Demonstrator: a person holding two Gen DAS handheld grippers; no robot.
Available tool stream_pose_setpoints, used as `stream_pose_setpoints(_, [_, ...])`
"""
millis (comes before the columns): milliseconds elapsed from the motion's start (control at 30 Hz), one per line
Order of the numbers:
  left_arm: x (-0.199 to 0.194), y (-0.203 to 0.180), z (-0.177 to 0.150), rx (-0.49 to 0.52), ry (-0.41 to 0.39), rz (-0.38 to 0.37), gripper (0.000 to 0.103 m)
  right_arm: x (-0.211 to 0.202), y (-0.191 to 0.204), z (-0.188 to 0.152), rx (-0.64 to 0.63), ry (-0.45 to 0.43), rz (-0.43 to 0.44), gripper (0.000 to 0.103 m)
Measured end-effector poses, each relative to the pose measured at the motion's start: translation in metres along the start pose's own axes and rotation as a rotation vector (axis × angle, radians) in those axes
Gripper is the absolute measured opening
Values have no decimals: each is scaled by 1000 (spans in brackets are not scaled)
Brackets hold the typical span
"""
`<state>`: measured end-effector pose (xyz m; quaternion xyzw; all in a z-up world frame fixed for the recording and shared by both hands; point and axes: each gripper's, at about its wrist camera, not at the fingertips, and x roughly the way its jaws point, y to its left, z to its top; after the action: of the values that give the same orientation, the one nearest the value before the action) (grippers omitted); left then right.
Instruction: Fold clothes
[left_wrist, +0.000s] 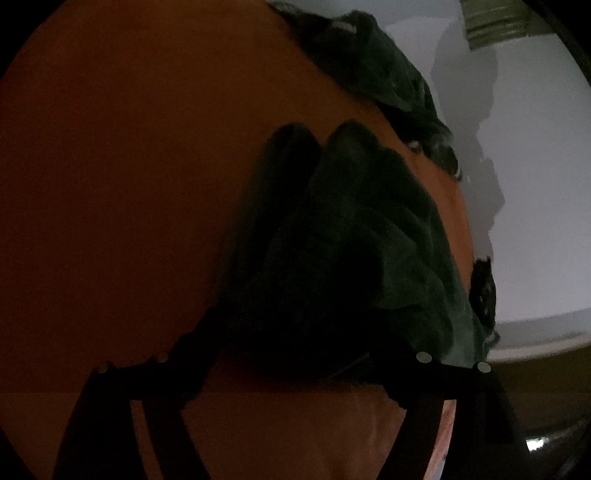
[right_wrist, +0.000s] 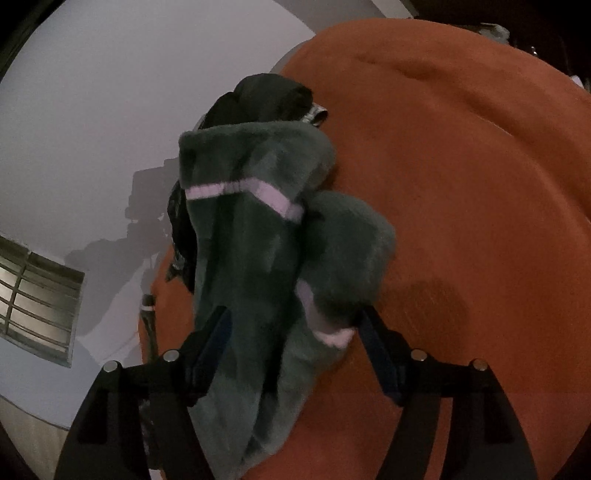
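Observation:
A dark green fleecy garment (right_wrist: 258, 236) with a pale lilac stripe lies bunched on the orange cover (right_wrist: 461, 184). My right gripper (right_wrist: 295, 317) is open, its blue-padded fingers (right_wrist: 218, 332) standing either side of the garment. In the dim left wrist view the same green garment (left_wrist: 351, 240) lies heaped just ahead of my left gripper (left_wrist: 295, 354). Its fingers are lost in shadow under the cloth, so I cannot tell its state. A black garment (right_wrist: 273, 96) lies beyond the green one.
The orange cover (left_wrist: 129, 166) fills most of both views. A white wall (right_wrist: 92, 110) stands past its edge, with a barred vent (right_wrist: 33, 302) low on it. More dark clothing (left_wrist: 380, 70) lies along the cover's far edge.

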<state>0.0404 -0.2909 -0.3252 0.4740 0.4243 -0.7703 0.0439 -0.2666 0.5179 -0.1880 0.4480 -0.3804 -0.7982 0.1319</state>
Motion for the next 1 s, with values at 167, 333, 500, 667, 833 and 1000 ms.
stream_pose_setpoints(167, [13, 24, 19, -230, -83, 54, 39, 17, -8, 21, -18, 22, -76, 49])
stream_pose_setpoints(333, [-8, 0, 20, -149, -158, 130, 24, -3, 2, 18, -25, -43, -146, 19])
stream_pose_setpoints(500, [-44, -9, 30, -115, -191, 125, 14, -71, 22, -7, -69, -134, -180, 8])
stream_pose_setpoints(667, [-66, -5, 57, -55, -200, 181, 14, -170, 6, -54, -85, -220, -221, 6])
stream_pose_setpoints(833, [-35, 28, 95, -71, -64, 228, 14, -159, -66, -83, 66, -75, -231, 8])
stream_pose_setpoints(1000, [-12, 32, 105, -90, -10, 192, 21, -167, -121, -82, 242, -15, -137, 29])
